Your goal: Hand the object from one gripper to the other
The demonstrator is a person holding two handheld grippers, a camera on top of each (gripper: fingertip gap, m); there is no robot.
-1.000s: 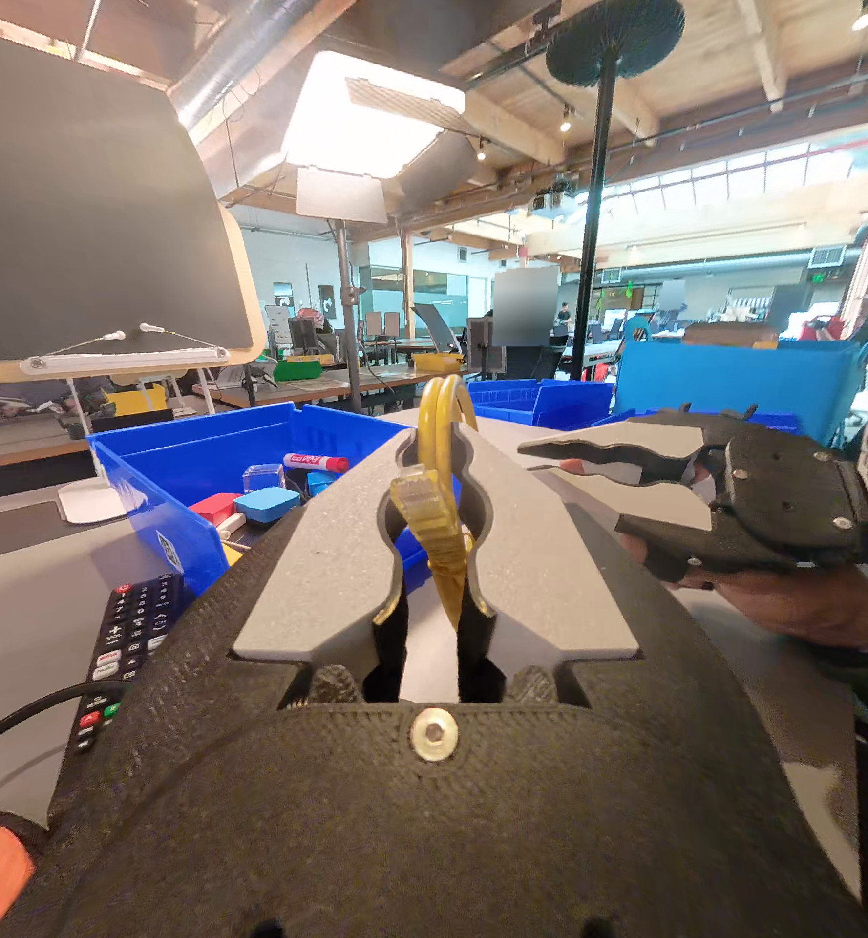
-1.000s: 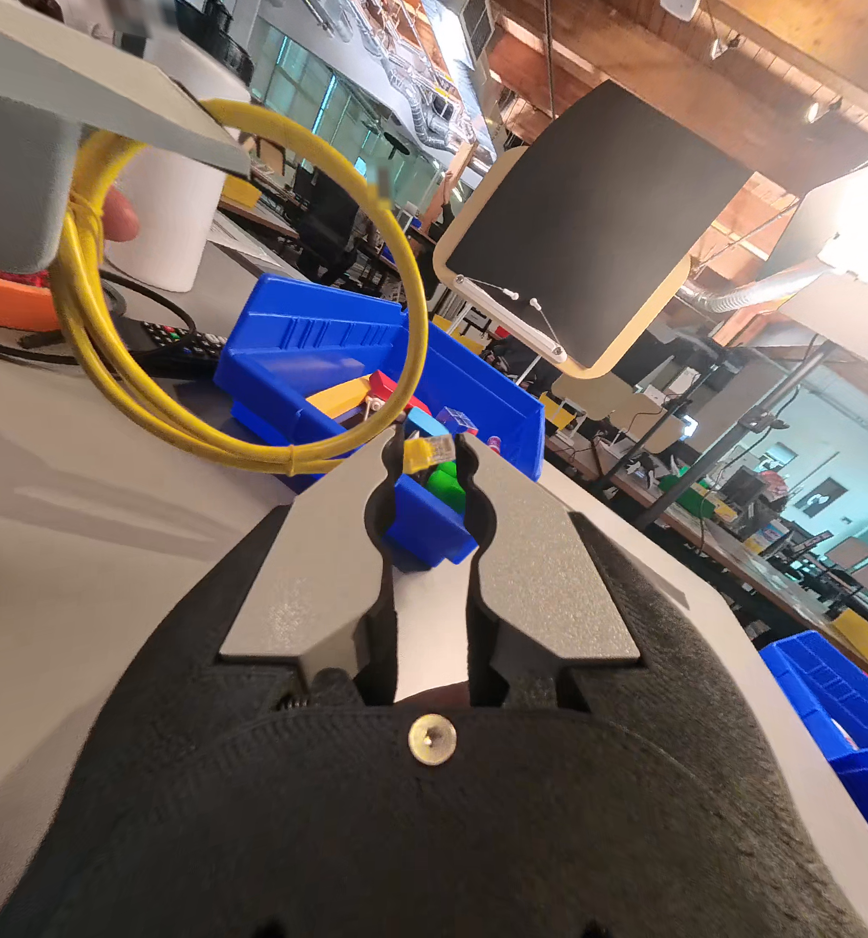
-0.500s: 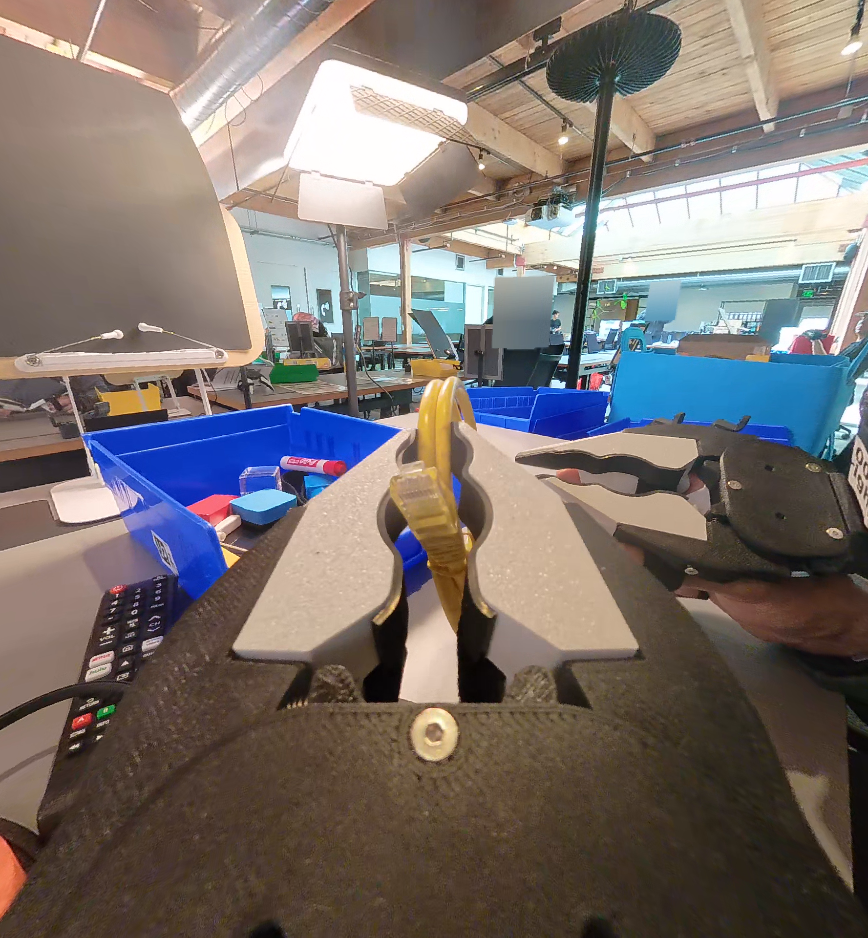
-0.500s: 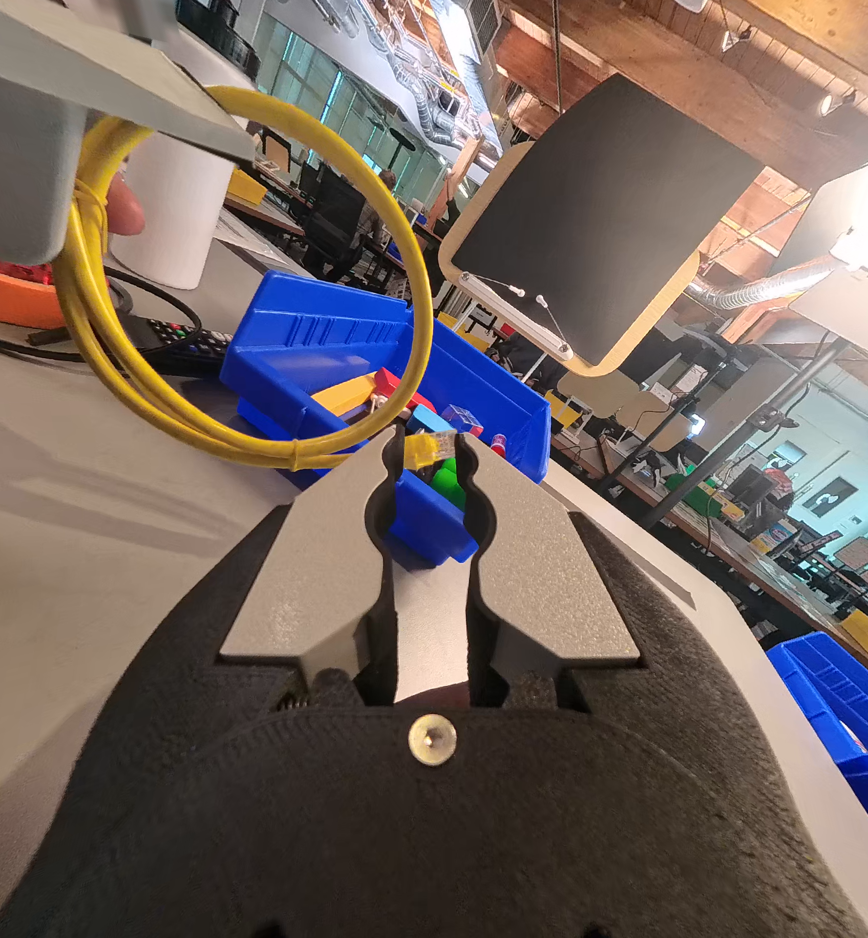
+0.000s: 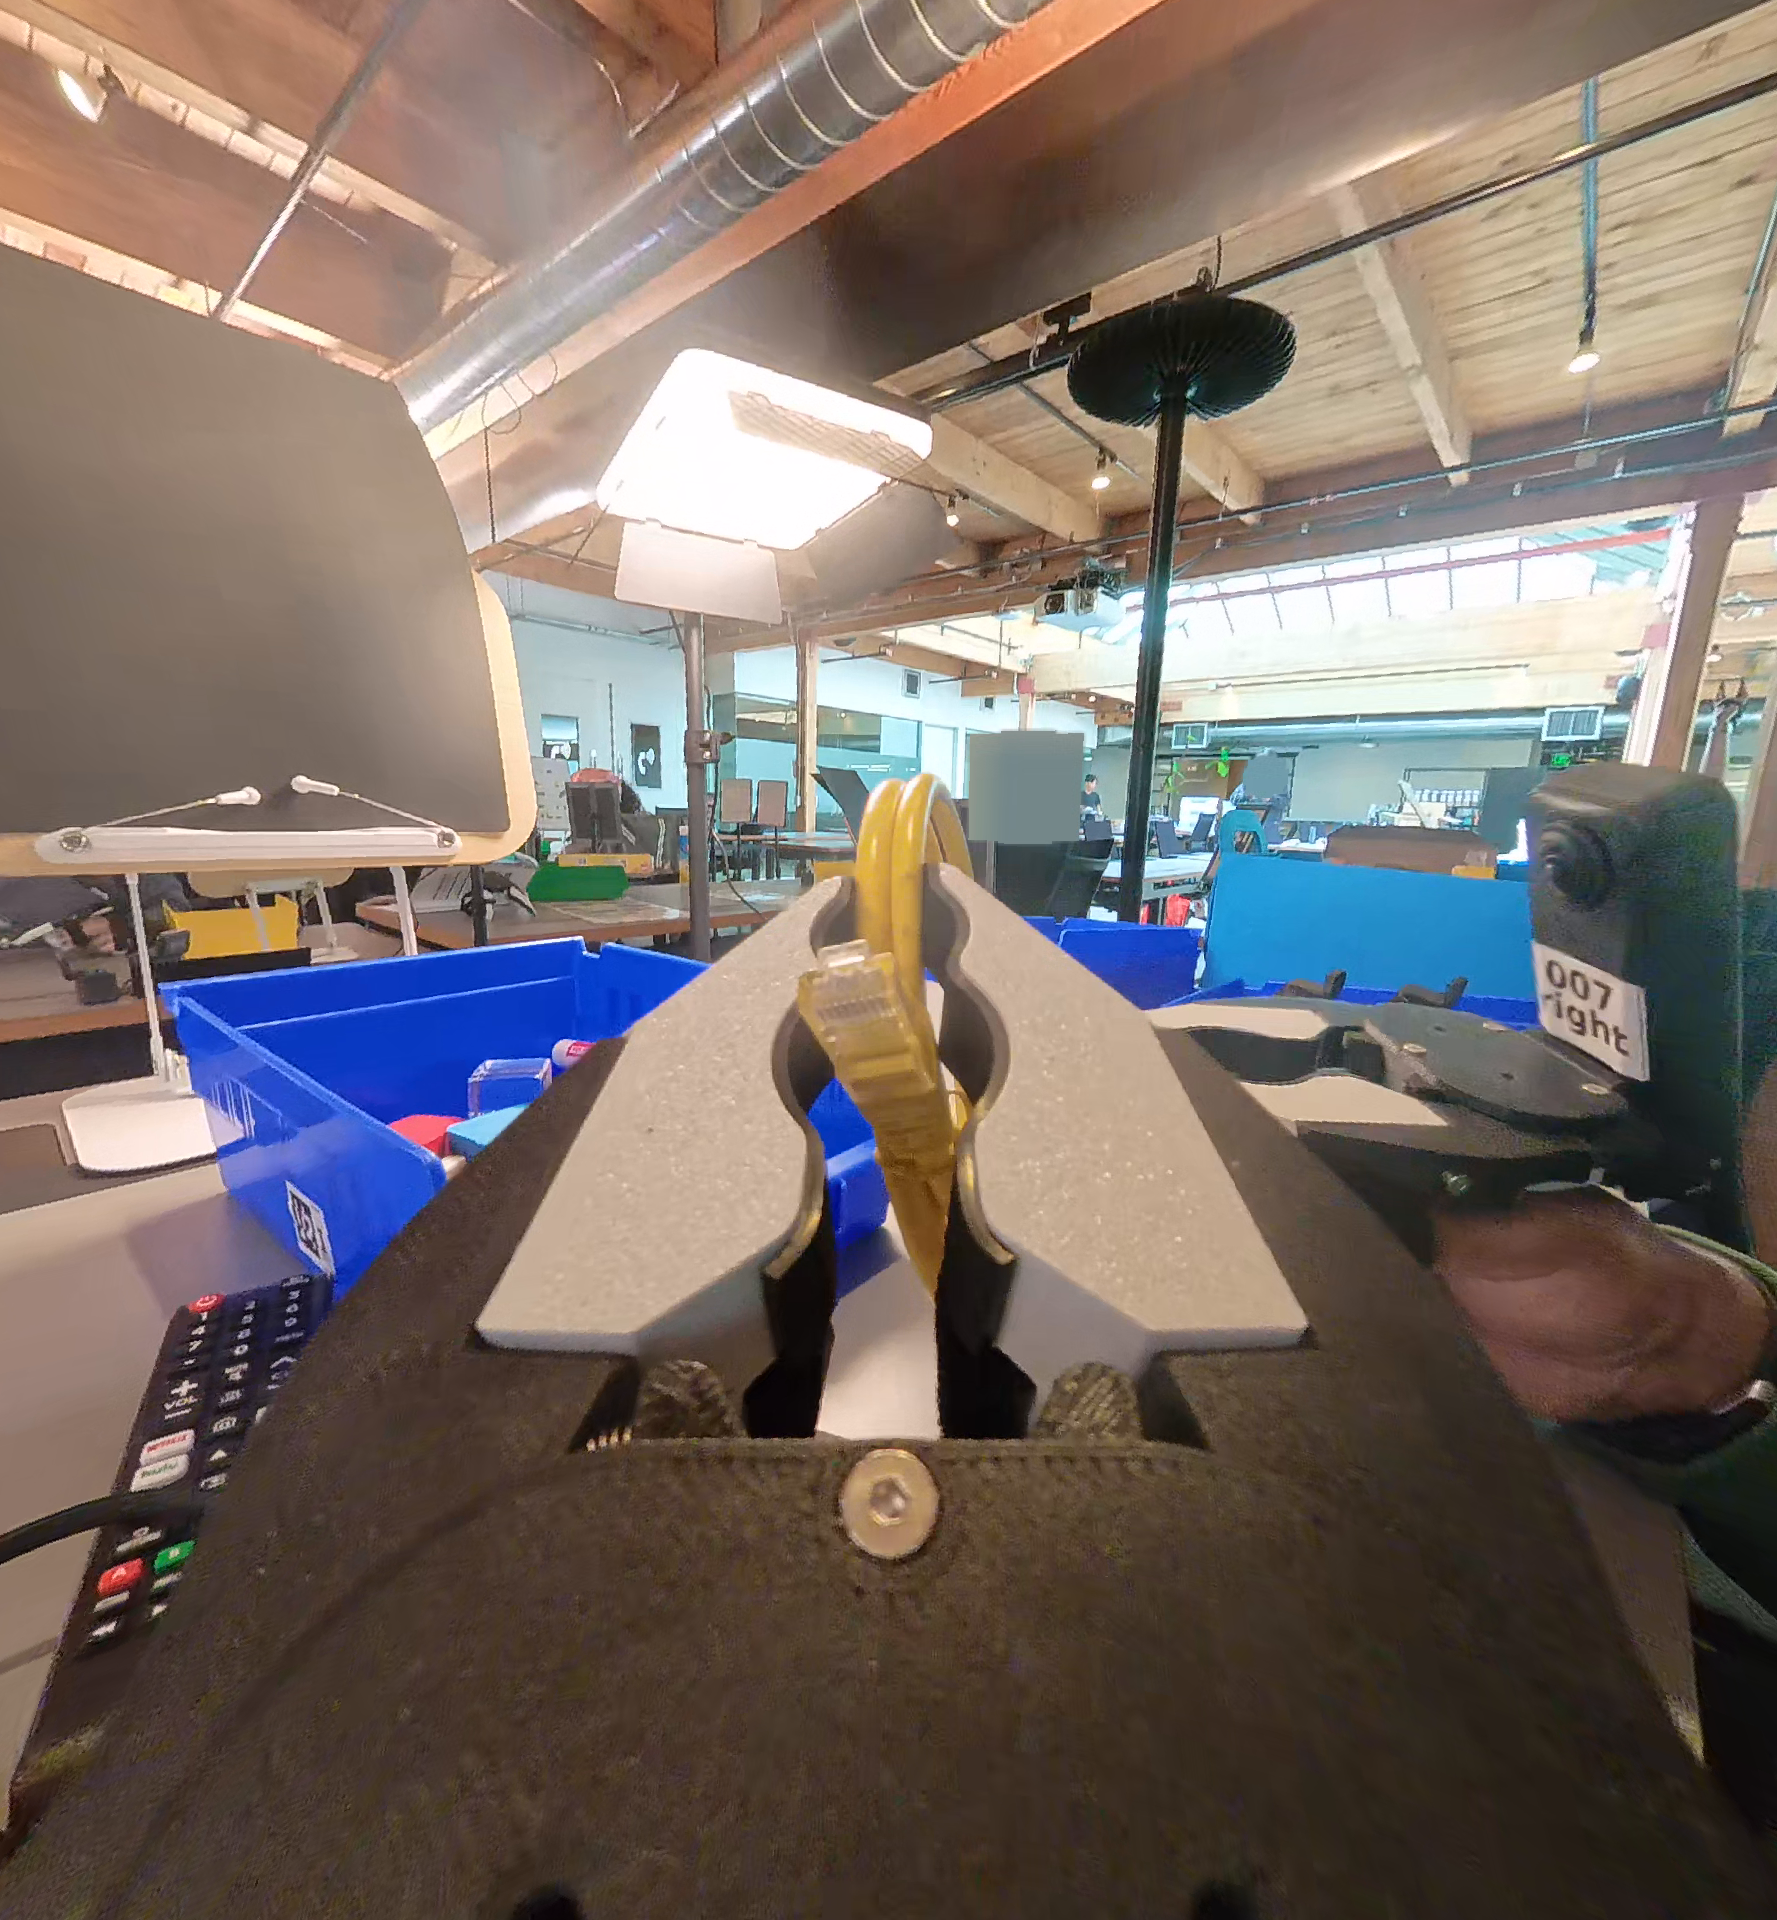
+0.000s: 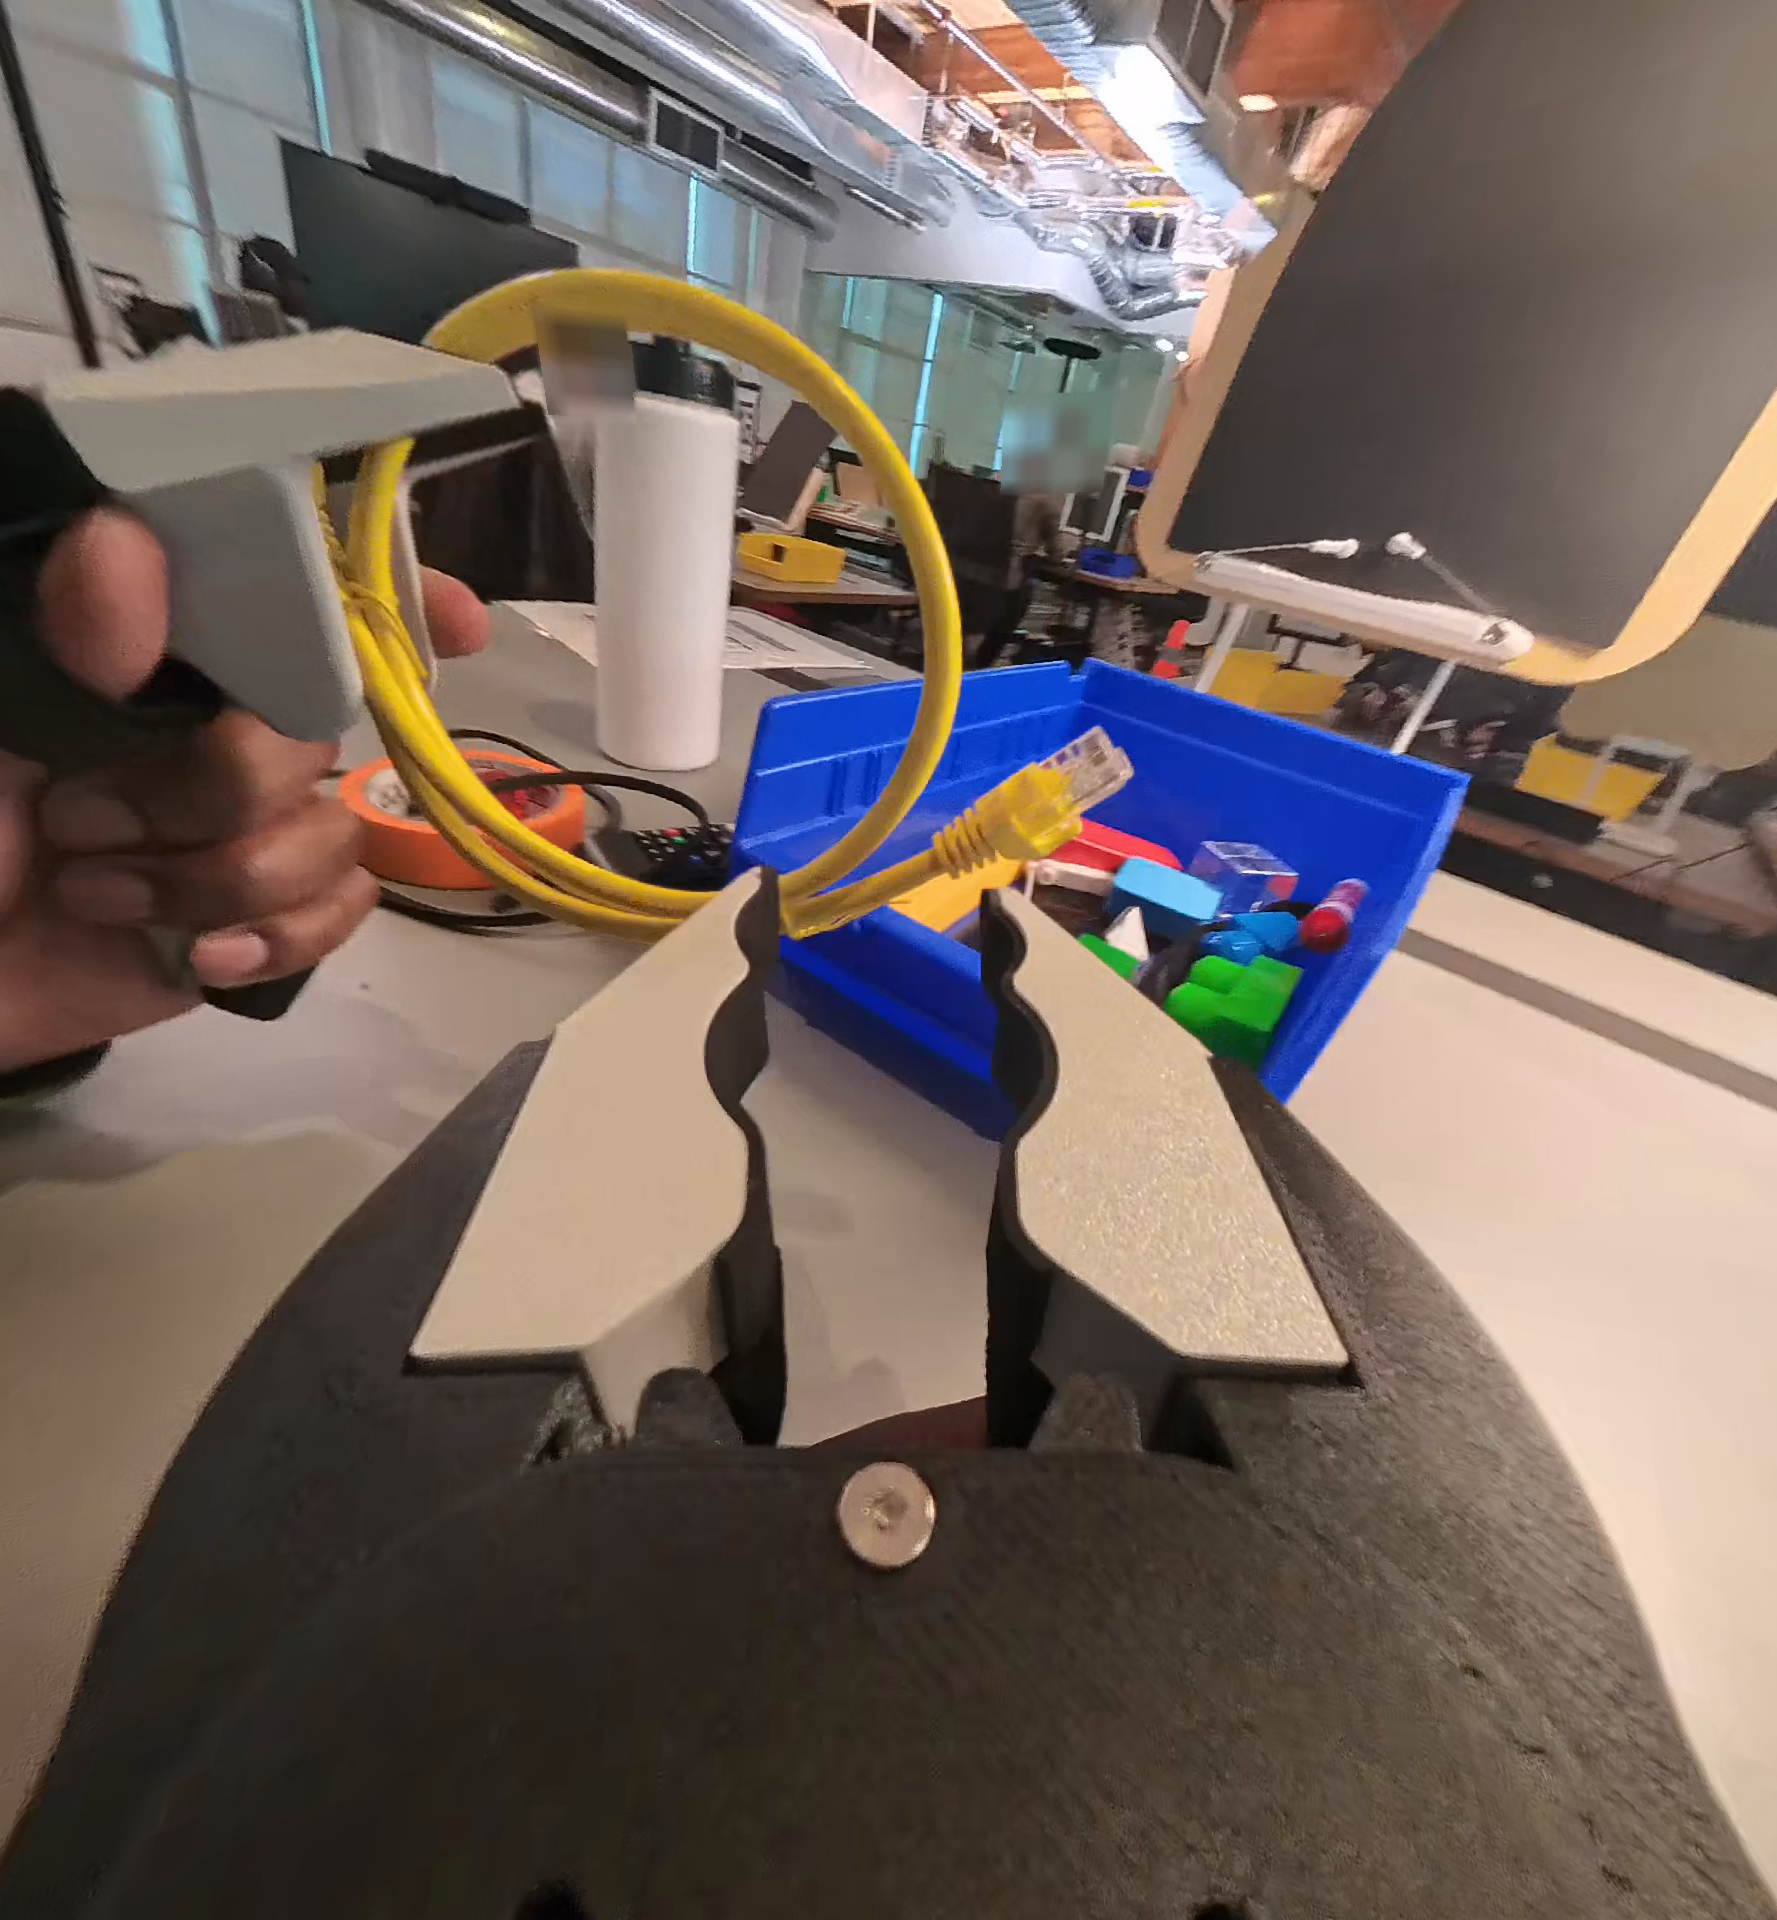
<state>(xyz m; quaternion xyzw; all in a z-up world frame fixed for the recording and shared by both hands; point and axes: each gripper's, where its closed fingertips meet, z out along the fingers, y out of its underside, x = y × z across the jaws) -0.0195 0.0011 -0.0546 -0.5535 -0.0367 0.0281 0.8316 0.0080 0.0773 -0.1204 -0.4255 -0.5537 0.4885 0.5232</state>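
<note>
A coiled yellow network cable (image 5: 899, 1049) stands upright, clamped between the fingers of my left gripper (image 5: 889, 883), which is shut on it. In the right wrist view the cable's loop (image 6: 951, 623) hangs from the left gripper (image 6: 489, 405), which a hand holds at the left. Its plug end (image 6: 1066, 774) points right, just beyond the tips of my right gripper (image 6: 873, 899). The right gripper's jaws stand apart and empty, and the cable passes just past the left fingertip. In the left wrist view the right gripper (image 5: 1279, 1070) sits close at the right, its tips hidden.
A blue bin (image 6: 1227, 748) of small coloured toys stands on the grey table just behind the cable, and it also shows in the left wrist view (image 5: 364, 1039). A remote (image 5: 198, 1423), an orange tape roll (image 6: 416, 821) and a white bottle (image 6: 660, 582) lie to the left. A black board (image 6: 1538, 364) stands behind. The left gripper's tips are roughly 11 cm from the right gripper's.
My right gripper has opened and moved in close, so the cable's plug end now lies just beyond its tips. The left gripper still holds the coil.
</note>
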